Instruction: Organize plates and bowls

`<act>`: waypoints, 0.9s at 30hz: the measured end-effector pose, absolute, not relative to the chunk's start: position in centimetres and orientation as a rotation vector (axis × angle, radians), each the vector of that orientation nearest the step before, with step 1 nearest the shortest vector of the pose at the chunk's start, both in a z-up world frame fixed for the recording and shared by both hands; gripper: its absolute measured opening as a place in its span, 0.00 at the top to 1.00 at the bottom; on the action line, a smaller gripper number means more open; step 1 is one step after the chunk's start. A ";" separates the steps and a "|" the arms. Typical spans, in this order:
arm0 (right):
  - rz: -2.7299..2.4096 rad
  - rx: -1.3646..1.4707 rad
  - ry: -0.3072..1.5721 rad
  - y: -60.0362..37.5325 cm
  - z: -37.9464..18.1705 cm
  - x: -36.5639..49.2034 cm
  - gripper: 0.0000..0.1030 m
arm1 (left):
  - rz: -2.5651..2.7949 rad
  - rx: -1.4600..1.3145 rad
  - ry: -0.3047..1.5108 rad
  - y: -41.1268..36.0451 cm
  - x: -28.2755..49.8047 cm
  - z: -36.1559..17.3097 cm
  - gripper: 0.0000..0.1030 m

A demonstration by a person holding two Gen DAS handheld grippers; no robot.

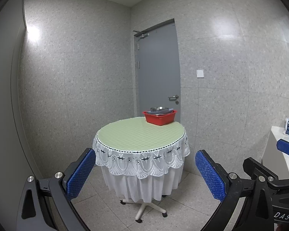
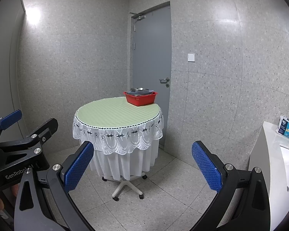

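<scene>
A red plastic basin (image 1: 160, 117) stands at the far right edge of a round table (image 1: 136, 134) with a green top and white lace skirt. A metal bowl (image 1: 159, 109) and grey dishes sit stacked inside the basin. The basin also shows in the right wrist view (image 2: 140, 98) with the bowl (image 2: 139, 90) on top. My left gripper (image 1: 145, 171) is open and empty, well short of the table. My right gripper (image 2: 142, 165) is open and empty, also short of the table (image 2: 113, 113).
A grey door (image 1: 157, 67) stands behind the table. A white counter (image 2: 273, 154) with a sink and a blue-white packet (image 2: 287, 128) is at the right. The table stands on a wheeled base (image 2: 128, 186) on a tiled floor.
</scene>
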State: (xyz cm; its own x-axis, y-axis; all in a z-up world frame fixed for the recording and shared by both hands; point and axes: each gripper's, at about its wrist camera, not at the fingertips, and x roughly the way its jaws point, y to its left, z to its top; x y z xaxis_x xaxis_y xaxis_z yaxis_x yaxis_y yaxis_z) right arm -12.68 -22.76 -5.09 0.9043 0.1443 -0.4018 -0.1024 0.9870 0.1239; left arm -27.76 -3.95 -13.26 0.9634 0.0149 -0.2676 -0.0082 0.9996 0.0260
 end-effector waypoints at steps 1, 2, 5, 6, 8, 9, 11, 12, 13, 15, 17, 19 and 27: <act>0.127 0.101 0.422 -22.7 -5.1 -12.7 0.00 | 0.011 0.024 0.270 -3.9 -27.7 -13.3 0.01; 0.126 0.100 0.422 -22.7 -5.1 -12.7 0.00 | 0.011 0.024 0.271 -3.9 -27.6 -13.3 0.01; 0.125 0.100 0.420 -22.8 -5.1 -12.7 0.00 | 0.009 0.022 0.269 -3.9 -27.6 -13.4 0.01; 0.125 0.100 0.419 -22.9 -5.1 -12.6 0.00 | 0.009 0.022 0.269 -3.9 -27.5 -13.4 0.01; 0.126 0.100 0.420 -22.9 -5.2 -12.7 0.00 | 0.009 0.023 0.269 -3.9 -27.5 -13.5 0.01; 0.125 0.100 0.420 -22.8 -5.2 -12.7 0.00 | 0.008 0.024 0.270 -4.0 -27.4 -13.5 0.01; 0.125 0.101 0.423 -22.9 -5.2 -12.6 0.00 | 0.010 0.024 0.270 -4.0 -27.4 -13.6 0.01; 0.126 0.102 0.424 -22.9 -5.2 -12.6 0.00 | 0.009 0.024 0.271 -4.0 -27.4 -13.6 0.01; 0.125 0.102 0.424 -23.0 -5.2 -12.5 0.00 | 0.008 0.024 0.272 -4.1 -27.3 -13.5 0.01; 0.125 0.103 0.426 -23.1 -5.2 -12.5 0.00 | 0.006 0.025 0.272 -3.9 -27.3 -13.5 0.01; 0.123 0.104 0.426 -23.1 -5.2 -12.4 0.00 | 0.006 0.026 0.271 -4.0 -27.2 -13.5 0.01; 0.125 0.105 0.428 -23.2 -5.2 -12.3 0.00 | 0.005 0.026 0.272 -3.9 -27.2 -13.5 0.01; 0.123 0.105 0.432 -23.1 -5.1 -12.0 0.00 | 0.002 0.021 0.269 -3.7 -26.9 -13.5 0.01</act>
